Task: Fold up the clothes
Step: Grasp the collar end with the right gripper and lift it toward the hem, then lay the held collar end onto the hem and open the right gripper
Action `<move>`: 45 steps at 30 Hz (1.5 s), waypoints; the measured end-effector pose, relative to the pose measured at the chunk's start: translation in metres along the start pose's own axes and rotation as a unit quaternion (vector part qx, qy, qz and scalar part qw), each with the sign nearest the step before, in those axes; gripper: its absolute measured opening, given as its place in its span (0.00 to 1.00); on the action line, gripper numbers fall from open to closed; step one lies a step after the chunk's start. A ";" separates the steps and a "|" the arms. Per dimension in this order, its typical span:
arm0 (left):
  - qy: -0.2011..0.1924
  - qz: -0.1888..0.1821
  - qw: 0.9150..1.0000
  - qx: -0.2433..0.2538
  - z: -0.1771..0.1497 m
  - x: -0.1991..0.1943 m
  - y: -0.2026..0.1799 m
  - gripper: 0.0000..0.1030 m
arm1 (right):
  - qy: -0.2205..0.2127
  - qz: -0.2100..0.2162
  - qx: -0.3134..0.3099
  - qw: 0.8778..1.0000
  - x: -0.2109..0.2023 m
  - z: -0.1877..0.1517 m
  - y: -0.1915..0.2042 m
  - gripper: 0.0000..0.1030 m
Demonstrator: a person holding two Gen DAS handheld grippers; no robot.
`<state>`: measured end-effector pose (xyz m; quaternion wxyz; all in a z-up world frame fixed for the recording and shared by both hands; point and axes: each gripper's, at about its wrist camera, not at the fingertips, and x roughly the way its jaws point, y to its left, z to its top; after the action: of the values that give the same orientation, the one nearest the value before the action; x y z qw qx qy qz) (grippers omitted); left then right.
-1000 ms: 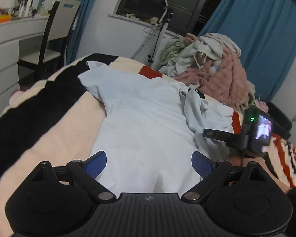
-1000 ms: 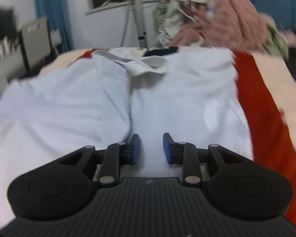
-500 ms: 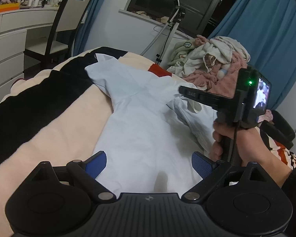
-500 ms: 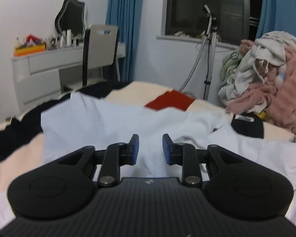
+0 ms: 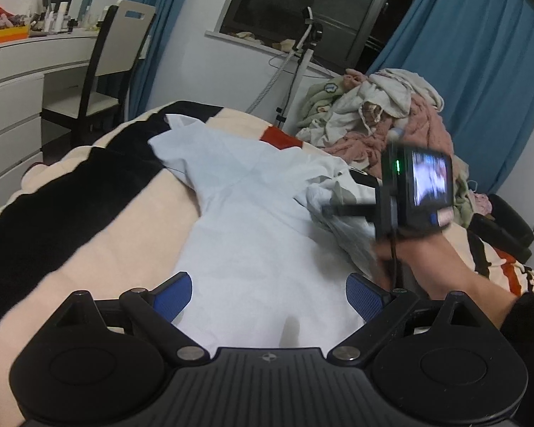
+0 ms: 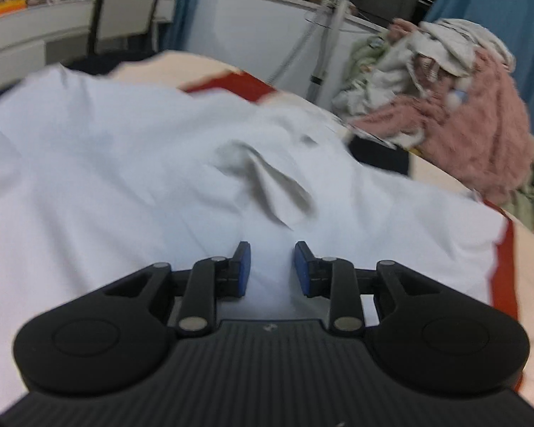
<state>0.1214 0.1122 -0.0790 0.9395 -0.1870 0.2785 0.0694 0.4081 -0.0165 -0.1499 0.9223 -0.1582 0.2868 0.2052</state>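
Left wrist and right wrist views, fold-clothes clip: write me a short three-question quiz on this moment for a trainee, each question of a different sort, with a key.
1. True or false: the left gripper has its jaws spread wide over the pale blue shirt.
2. What lies heaped at the far end of the bed? A) books B) a pile of clothes C) pillows
3. Fill in: the right gripper hangs over the shirt's ____, with nothing pinched between its pads.

Key: 1 true; 2 B; 3 collar
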 end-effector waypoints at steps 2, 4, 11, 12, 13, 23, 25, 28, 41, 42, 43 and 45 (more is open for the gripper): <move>0.004 -0.004 1.000 -0.015 0.003 -0.005 0.007 0.92 | -0.026 0.040 0.012 0.999 -0.004 0.018 0.018 0.61; 0.007 -0.005 1.000 -0.026 0.004 -0.012 0.016 0.92 | -0.069 0.088 0.005 0.994 -0.012 0.032 0.042 0.84; -0.010 0.028 0.992 -0.119 0.006 -0.030 0.067 0.92 | -0.079 0.188 -0.149 0.967 -0.004 0.047 0.161 0.83; -0.013 0.034 0.991 -0.128 0.006 -0.030 0.071 0.92 | -0.076 0.173 -0.166 0.968 0.002 0.046 0.174 0.82; -0.016 0.040 0.990 -0.137 0.006 -0.029 0.076 0.92 | -0.075 0.152 -0.174 0.970 0.009 0.045 0.184 0.82; -0.012 0.077 0.990 -0.115 0.010 -0.006 0.070 0.92 | -0.092 0.086 -0.065 0.990 0.023 0.064 0.159 0.08; -0.018 0.076 0.991 -0.110 0.010 -0.007 0.068 0.92 | -0.131 0.072 -0.051 0.987 0.001 0.067 0.146 0.07; -0.020 0.078 0.991 -0.104 0.008 -0.009 0.064 0.92 | -0.201 0.028 0.014 0.979 -0.034 0.070 0.102 0.07; -0.020 0.049 0.999 -0.006 -0.007 -0.003 0.017 0.92 | -0.107 -0.223 0.263 0.933 -0.049 -0.047 -0.117 0.10; -0.017 0.049 0.999 0.001 -0.009 0.000 0.013 0.92 | -0.091 -0.202 0.272 0.936 -0.047 -0.052 -0.122 0.13; -0.014 0.050 0.999 0.009 -0.010 0.004 0.010 0.92 | -0.074 -0.181 0.282 0.939 -0.046 -0.057 -0.128 0.29; -0.009 0.047 0.999 0.019 -0.013 0.006 0.003 0.92 | -0.070 -0.140 0.287 0.945 -0.055 -0.061 -0.129 0.85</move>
<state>0.1195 0.1106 -0.0932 0.9410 -0.1554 0.2797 0.1102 0.3992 -0.1693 -0.1430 0.9659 0.0888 0.2431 -0.0067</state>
